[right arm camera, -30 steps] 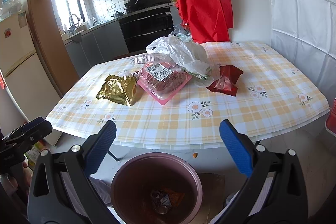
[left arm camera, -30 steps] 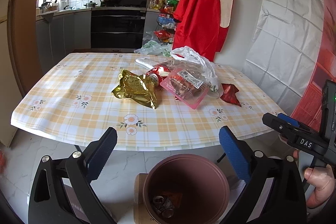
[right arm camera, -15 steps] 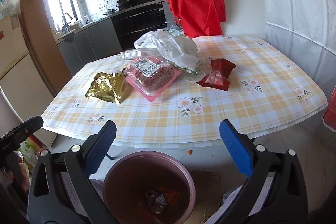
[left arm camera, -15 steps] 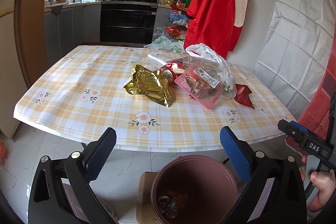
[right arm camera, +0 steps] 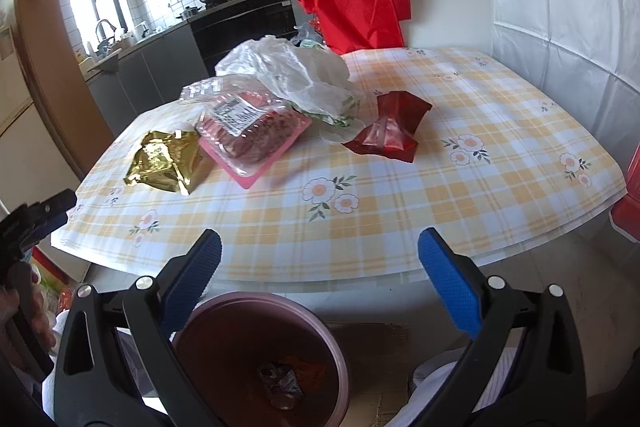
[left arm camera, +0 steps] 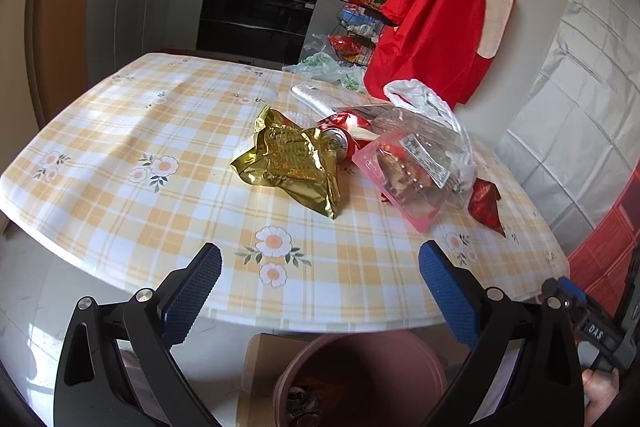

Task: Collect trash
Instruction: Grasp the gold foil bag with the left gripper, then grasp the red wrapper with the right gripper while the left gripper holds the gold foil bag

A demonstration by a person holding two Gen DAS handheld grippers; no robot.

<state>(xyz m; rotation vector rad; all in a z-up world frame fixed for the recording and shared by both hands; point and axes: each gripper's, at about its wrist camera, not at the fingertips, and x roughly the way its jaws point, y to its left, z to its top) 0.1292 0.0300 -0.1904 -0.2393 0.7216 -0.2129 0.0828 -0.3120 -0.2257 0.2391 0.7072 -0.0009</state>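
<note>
Both pairs of my fingers are spread wide and hold nothing: the left fingers and the right fingers hang just short of the near edge of the bench, touching nothing. Below and between the tips of each pair sits the brown bin, on the floor in front of the bench, with a few bits of trash at its bottom; a piece of cardboard lies under it. On the checked cloth the trash is bunched toward the middle and far side. From the left view, the gold wrapper lies nearest and straight ahead, with a red can just behind it, touching its far edge. Right of these is the pink tray under a clear labelled lid, leaning against a white bag, and the red wrapper lies just beside the bag's right side. From the right view, the red wrapper sits apart from the tray, with bare cloth around it and a broad open stretch of bench on the right reaching the rounded corner. The near strip of cloth in front of both pairs of fingers carries only printed flowers. My right tool shows at the left view's lower right edge, and my left at the right view's left edge.
</note>
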